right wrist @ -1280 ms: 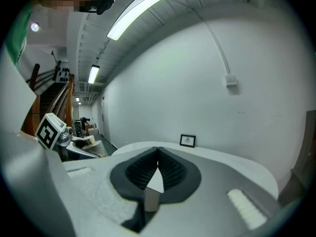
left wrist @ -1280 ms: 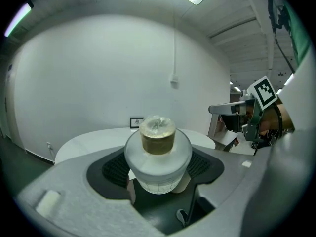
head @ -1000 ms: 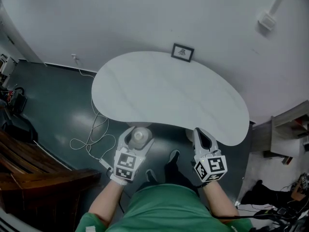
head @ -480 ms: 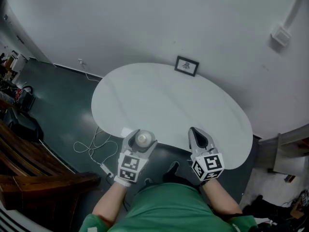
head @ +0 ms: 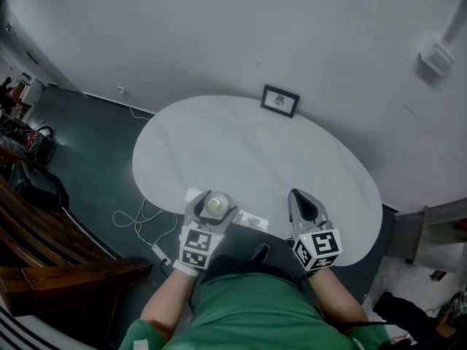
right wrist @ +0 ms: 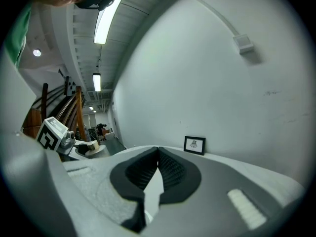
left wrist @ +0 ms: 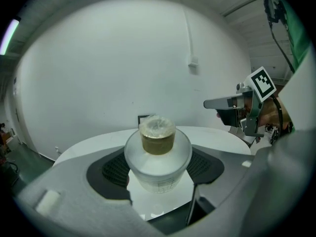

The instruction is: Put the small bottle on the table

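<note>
A small frosted bottle (left wrist: 158, 157) with a tan neck and clear cap stands upright between the jaws of my left gripper (left wrist: 158, 174), which is shut on it. In the head view the small bottle (head: 214, 204) shows inside the left gripper (head: 209, 210), over the near edge of the white oval table (head: 248, 152). The right gripper (head: 304, 208) hovers over the table's near edge to the right; its pads (right wrist: 170, 169) meet at the tips with nothing between them. From the right gripper view the left gripper (right wrist: 74, 144) and the bottle (right wrist: 93, 146) appear at the left.
A small framed picture (head: 279, 100) leans against the wall at the table's far edge, also the picture (right wrist: 194, 145) in the right gripper view. White cables (head: 139, 221) lie on the dark floor at the left. Wooden furniture (head: 44, 261) stands at the lower left.
Both grippers have moved forward from beside the table's near edge to over it. The left one still carries the bottle.
</note>
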Motion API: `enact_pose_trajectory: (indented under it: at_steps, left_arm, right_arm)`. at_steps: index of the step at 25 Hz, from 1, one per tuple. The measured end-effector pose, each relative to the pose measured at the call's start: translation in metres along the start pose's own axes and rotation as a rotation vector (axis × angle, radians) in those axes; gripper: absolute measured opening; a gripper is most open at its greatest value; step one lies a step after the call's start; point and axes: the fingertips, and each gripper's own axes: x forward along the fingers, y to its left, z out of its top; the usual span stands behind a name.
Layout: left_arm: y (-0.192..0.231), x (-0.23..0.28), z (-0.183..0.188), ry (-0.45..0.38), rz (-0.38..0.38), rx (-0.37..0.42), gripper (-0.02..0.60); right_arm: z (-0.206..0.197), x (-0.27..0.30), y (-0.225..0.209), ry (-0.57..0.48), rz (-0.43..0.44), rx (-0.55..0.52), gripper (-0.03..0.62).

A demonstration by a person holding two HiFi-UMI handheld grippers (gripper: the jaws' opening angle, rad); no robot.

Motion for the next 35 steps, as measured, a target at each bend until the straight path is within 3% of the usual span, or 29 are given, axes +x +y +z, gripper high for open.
enact_pose_trajectory:
  at_steps: [8,18,26,35]
  left_arm:
    - [0.010,0.047,-0.005,0.056,-0.071,0.083,0.344]
    - [0.021,0.103,-0.027,0.117,-0.244,0.199,0.344]
    - [0.017,0.139,-0.040,0.120,-0.370,0.268,0.344]
    - [0.014,0.167,-0.056,0.123,-0.456,0.308,0.344]
  right_arm:
    - [-0.012,0.009,-0.023,0.044,-0.072,0.035,0.003]
    - [-0.012,0.018,-0.043,0.057,-0.264,0.066,0.003]
    - [-0.005,0.012,-0.044,0.062,-0.398,0.061,0.003]
    - [-0.009,0.006,-0.035,0.079,-0.493,0.058,0.003]
